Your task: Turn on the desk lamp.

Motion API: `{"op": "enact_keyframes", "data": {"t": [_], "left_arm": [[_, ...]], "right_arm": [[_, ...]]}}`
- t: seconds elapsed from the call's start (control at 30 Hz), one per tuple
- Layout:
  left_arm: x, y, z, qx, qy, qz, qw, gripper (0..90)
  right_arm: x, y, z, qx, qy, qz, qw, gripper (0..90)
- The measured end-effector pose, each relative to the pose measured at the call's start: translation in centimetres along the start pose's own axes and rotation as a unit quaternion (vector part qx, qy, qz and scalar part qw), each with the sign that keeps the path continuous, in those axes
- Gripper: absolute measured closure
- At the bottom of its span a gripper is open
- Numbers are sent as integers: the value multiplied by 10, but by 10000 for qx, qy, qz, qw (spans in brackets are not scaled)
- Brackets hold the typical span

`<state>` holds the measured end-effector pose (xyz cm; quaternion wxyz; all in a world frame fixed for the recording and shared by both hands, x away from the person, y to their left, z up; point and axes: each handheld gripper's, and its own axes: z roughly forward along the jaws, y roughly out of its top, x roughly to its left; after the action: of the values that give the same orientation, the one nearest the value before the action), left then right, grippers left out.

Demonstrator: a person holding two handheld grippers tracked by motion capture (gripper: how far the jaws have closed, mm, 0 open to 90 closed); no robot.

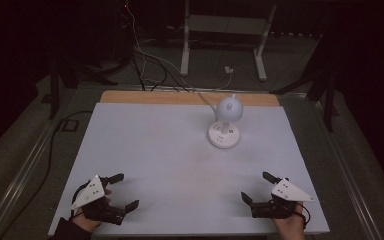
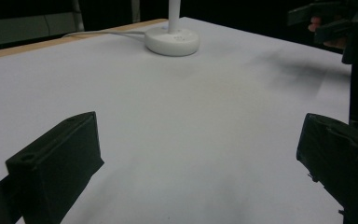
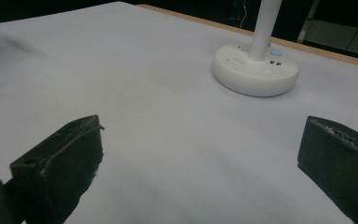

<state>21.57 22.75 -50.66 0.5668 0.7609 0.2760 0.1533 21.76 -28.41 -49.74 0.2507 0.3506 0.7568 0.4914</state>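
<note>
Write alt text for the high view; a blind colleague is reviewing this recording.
A white desk lamp stands toward the far right of a white table. At the near edge, the left gripper and right gripper rest apart, jaws open and empty.

- desk lamp (image 1: 225, 122): white all over, from the globe-shaped head to the round base; a small pale-blue button (image 3: 277, 52) sits on the base; its cord (image 2: 103, 33) is white too
- tabletop (image 1: 170, 150): plain pale lavender-white sheet with no pattern; a light-brown wooden strip (image 1: 155, 97) runs along its far edge
- left claw (image 1: 121, 192): black, topped by a light-grey three-cornered plate with small dark dots
- right claw (image 1: 256, 187): black, under a like grey dotted plate
- floor (image 1: 25, 130): dull grey; black cables lie across it
</note>
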Motion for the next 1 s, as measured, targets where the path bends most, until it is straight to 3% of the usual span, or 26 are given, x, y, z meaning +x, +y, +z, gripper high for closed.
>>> {"op": "enact_keyframes", "data": {"t": [0.6,0.73,1.0], "left_arm": [[-1,1,-1,24,-8,47,10000,3],[-1,1,-1,26,-11,62,10000,3],[-1,0,-1,46,-30,80,10000,3]], "right_arm": [[5,2,-1,-5,96,-5,10000,0],[9,3,0,80,136,-32,9999,0],[12,8,2,319,228,175,9991,0]]}}
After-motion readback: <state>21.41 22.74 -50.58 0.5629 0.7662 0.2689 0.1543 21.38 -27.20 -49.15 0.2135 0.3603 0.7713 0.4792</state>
